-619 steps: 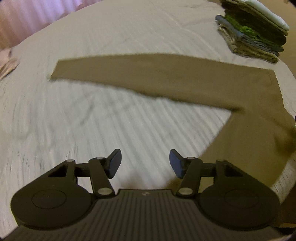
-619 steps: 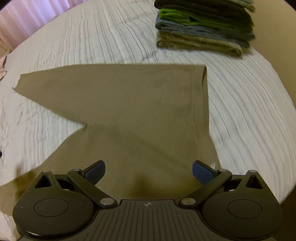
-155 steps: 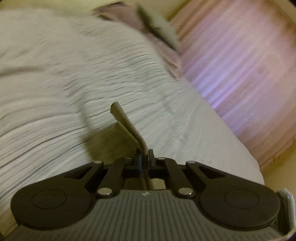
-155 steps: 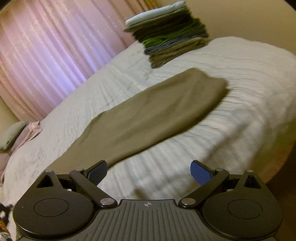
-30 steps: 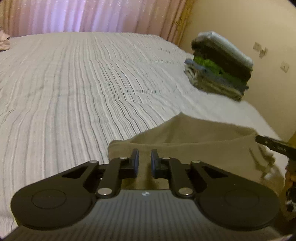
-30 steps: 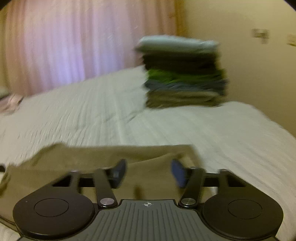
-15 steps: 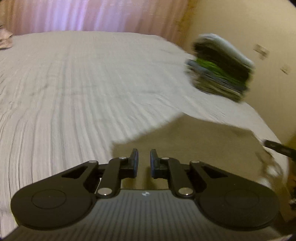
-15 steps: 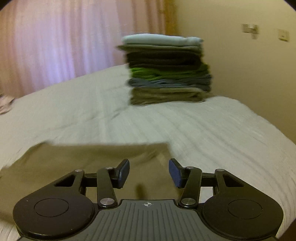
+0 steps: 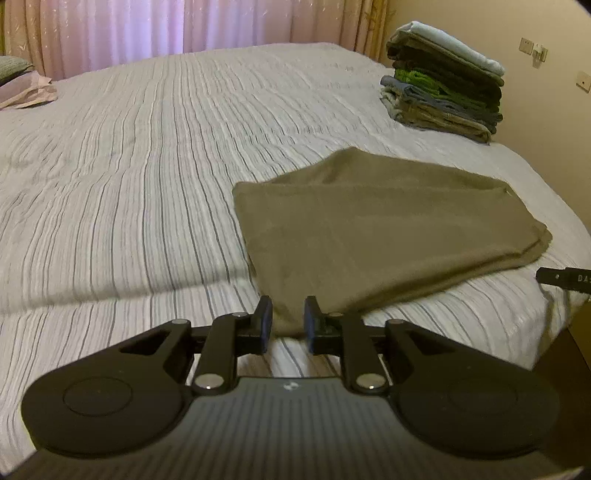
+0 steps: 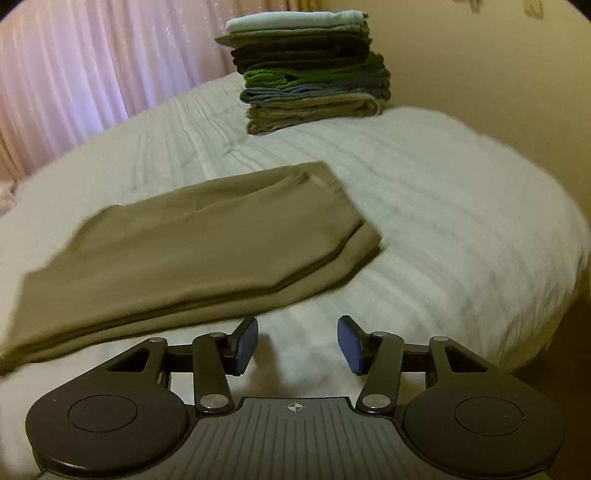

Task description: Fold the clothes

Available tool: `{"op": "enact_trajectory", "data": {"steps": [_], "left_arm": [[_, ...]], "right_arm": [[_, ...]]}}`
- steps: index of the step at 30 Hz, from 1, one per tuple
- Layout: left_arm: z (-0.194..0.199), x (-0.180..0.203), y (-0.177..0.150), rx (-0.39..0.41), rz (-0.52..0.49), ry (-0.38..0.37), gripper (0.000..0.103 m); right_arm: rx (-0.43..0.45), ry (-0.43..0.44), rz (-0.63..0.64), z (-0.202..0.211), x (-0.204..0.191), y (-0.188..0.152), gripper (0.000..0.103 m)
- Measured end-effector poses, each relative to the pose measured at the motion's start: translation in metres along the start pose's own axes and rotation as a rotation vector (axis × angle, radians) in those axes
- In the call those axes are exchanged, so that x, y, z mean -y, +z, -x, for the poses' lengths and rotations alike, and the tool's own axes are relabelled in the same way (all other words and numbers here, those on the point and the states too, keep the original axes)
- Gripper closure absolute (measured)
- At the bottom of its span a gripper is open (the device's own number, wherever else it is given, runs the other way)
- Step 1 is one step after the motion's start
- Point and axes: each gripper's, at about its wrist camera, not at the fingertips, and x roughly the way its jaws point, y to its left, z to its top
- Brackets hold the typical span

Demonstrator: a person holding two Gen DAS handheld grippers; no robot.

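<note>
While the folded olive-brown garment (image 9: 384,236) lies flat near the corner of the white ribbed bedspread (image 9: 129,177), both grippers hover just short of its near edge. The left gripper (image 9: 287,325) has its jaws slightly parted, gripping nothing; the right gripper (image 10: 297,345) is spread wide and empty. Beyond stands a tall stack of folded clothes (image 10: 310,70), with pink curtains (image 9: 166,26) behind the bed, nothing between.

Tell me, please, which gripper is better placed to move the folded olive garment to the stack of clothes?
Probably the left. The left gripper points straight at the near edge of the olive garment. The right gripper, open wider, faces bare bedspread beside it. The stack lies beyond.
</note>
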Motion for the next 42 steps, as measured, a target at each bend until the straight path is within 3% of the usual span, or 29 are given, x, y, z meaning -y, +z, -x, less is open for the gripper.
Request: {"op": "enact_trajectory", "data": {"steps": [2,6,11,24,35,42], "left_arm": [[0.007,0.002,-0.006,-0.024,0.011,-0.005,0.08],[0.026,0.012,-0.02,-0.034,0.004,-0.006,0.071],[0.055,0.022,-0.03,-0.003,-0.02,-0.013,0.069],[0.111,0.031,-0.051,0.067,-0.057,0.045,0.052],[0.141,0.032,-0.067,0.119,-0.069,0.07,0.049],[0.136,0.033,-0.064,0.113,-0.074,0.068,0.046]], "right_arm": [[-0.003,0.01,-0.009,0.017,-0.009,-0.007,0.021],[-0.005,0.028,0.025,0.042,-0.025,-0.021,0.021],[-0.002,0.032,0.025,0.067,-0.038,-0.034,0.021],[0.051,0.018,0.026,0.12,-0.048,-0.058,0.021],[0.094,0.016,0.033,0.145,-0.054,-0.07,0.02],[0.121,0.03,0.035,0.153,-0.057,-0.073,0.02]]}}
